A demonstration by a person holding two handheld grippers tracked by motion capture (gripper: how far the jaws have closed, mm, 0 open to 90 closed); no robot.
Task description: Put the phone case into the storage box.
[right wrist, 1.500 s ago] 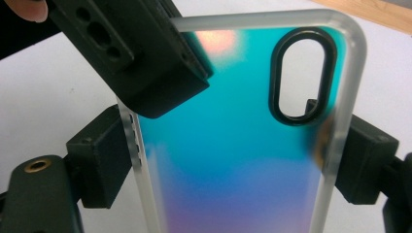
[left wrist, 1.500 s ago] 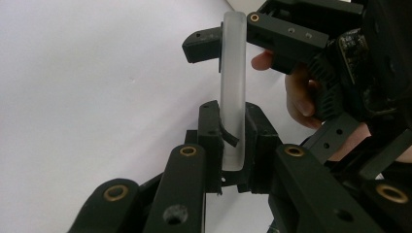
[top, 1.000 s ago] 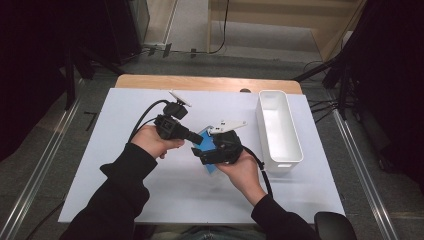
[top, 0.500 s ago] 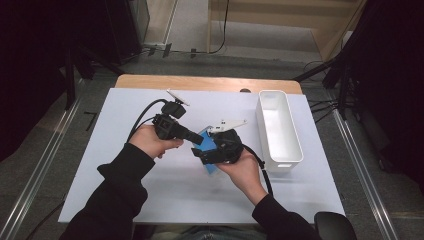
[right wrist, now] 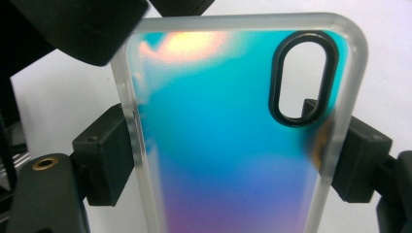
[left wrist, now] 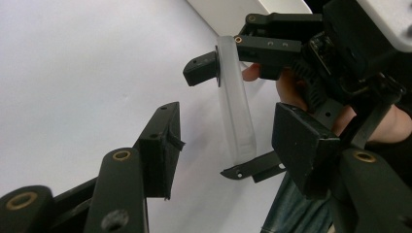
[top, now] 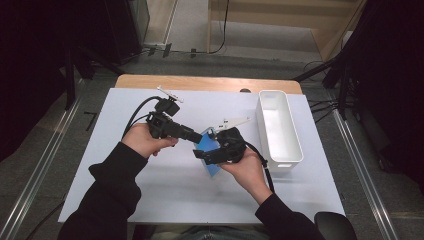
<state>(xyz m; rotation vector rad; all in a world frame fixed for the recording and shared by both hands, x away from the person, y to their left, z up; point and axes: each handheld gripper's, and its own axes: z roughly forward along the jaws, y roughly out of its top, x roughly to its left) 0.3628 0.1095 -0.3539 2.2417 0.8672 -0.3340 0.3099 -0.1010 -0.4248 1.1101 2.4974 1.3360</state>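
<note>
Currently my right gripper (top: 207, 152) clamps the phone case (right wrist: 233, 136) across its frosted side edges, long axis running out along the jaws. My left gripper (left wrist: 223, 145) has just been opening and stands half-wide, the case edge-on directly ahead, untouched. Case back: iridescent blue, black-ringed camera cutout.

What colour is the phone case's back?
Iridescent teal-blue, fading to purple low down, frosted clear rim; the phone case shows best in the right gripper view.
</note>
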